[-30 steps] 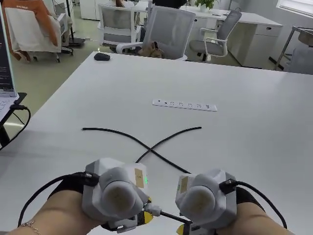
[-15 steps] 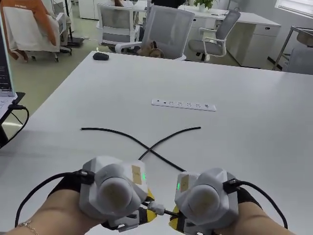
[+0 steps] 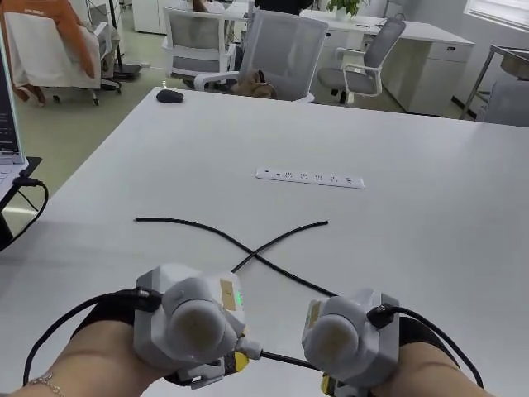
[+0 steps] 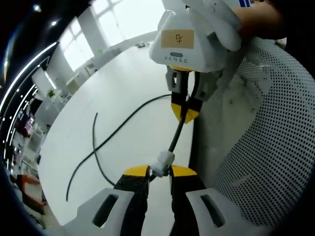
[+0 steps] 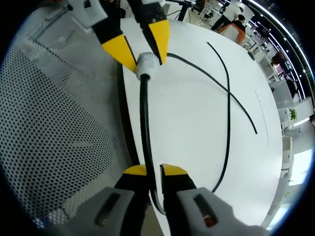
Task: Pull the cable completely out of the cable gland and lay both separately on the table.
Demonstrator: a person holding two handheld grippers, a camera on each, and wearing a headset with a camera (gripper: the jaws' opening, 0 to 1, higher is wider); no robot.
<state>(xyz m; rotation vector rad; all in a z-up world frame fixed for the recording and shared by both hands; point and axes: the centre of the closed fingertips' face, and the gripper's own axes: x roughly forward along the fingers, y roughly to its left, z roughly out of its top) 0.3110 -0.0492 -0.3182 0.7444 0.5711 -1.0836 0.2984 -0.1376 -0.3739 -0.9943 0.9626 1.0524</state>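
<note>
1. the left gripper [image 4: 160, 172] is clamped on the cable gland [image 4: 162, 160], a small white plastic fitting sitting right between its yellow tips.
2. the right gripper [image 5: 154, 172] is pinched shut on the cable [image 5: 144, 123], a thin, smooth black cord running straight from its tips to the gland just ahead.
3. past the right gripper the cable trails over the matte white table [image 3: 413, 231], crossing a second black cable [image 3: 285, 237].
4. in the head view the rounded white gripper body hides the right gripper's tips.
</note>
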